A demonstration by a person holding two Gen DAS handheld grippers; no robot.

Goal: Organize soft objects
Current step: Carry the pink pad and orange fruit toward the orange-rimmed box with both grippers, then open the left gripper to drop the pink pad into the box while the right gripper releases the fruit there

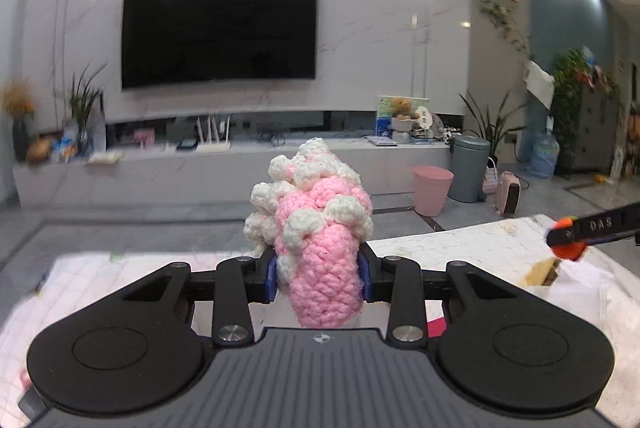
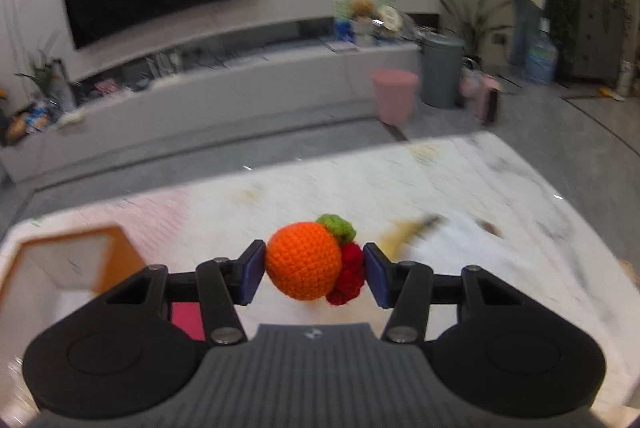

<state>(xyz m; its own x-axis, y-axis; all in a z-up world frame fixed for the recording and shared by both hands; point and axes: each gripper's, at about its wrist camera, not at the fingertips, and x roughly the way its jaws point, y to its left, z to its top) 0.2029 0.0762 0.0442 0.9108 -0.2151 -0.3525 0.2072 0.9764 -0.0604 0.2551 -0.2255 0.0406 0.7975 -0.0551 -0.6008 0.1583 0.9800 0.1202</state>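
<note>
My left gripper (image 1: 319,278) is shut on a pink and white crocheted toy (image 1: 316,228) and holds it upright above the white table (image 1: 460,248). My right gripper (image 2: 314,270) is shut on an orange crocheted ball (image 2: 302,264) with a green tuft (image 2: 338,228) and a red bobbled part (image 2: 350,274), held above the table (image 2: 400,180). In the left wrist view the right gripper's finger (image 1: 592,230) shows at the far right, with the orange toy (image 1: 566,248) in it.
An orange-rimmed box (image 2: 72,260) stands at the table's left. A yellowish object (image 2: 408,232) lies blurred on the table to the right. A pink item (image 2: 188,320) lies under the gripper. Beyond the table are a TV wall, a pink bin (image 1: 432,190) and a grey bin (image 1: 468,168).
</note>
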